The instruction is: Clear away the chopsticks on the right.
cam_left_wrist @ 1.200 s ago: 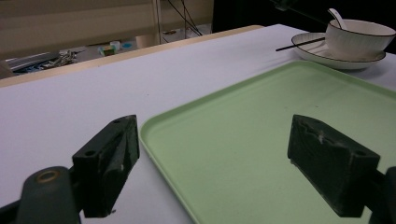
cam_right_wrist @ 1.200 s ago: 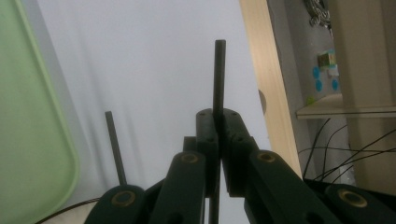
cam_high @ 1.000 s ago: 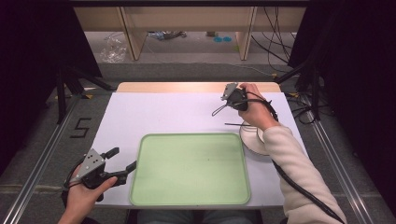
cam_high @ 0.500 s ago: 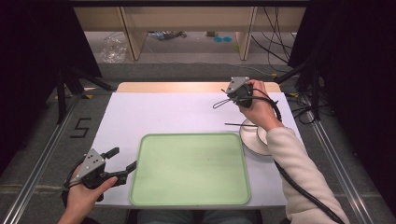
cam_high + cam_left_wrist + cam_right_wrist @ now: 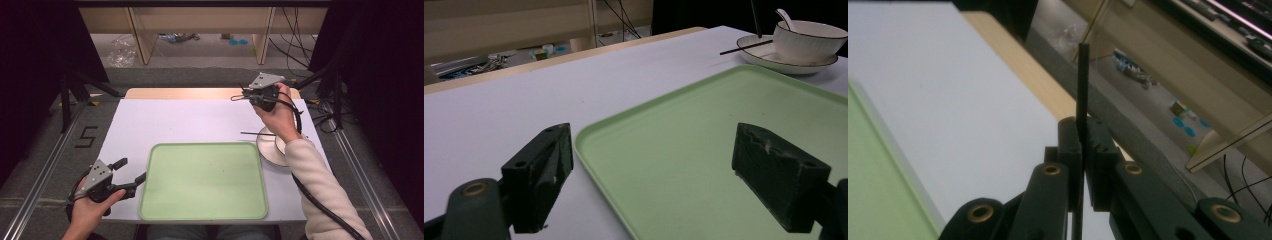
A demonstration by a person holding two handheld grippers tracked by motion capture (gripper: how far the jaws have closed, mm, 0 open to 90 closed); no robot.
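Green tray (image 5: 202,181) lies just ahead of the left gripper (image 5: 131,173), whose jaws stand wide and empty, one over the white bench (image 5: 165,125) and one over the tray's near corner, as the left gripper view shows. Beyond that tray, off toward the right jaw's side, sits a plate (image 5: 769,61) with a bowl (image 5: 806,41) and spoon (image 5: 785,19) on it, and a second black chopstick (image 5: 257,133) rests with one end on the plate rim, its long axis running across the bench.

Farther off, the right gripper (image 5: 243,95) hangs raised over the far edge of the bench. Its jaws are pinched tight on a black chopstick (image 5: 1082,80), which passes straight up between them in the right gripper view, its long axis in line with the jaws and its free end pointing beyond the tips. The right hand (image 5: 278,116) is much the nearer to the plate; I judge the tray lies below and back from its jaws.
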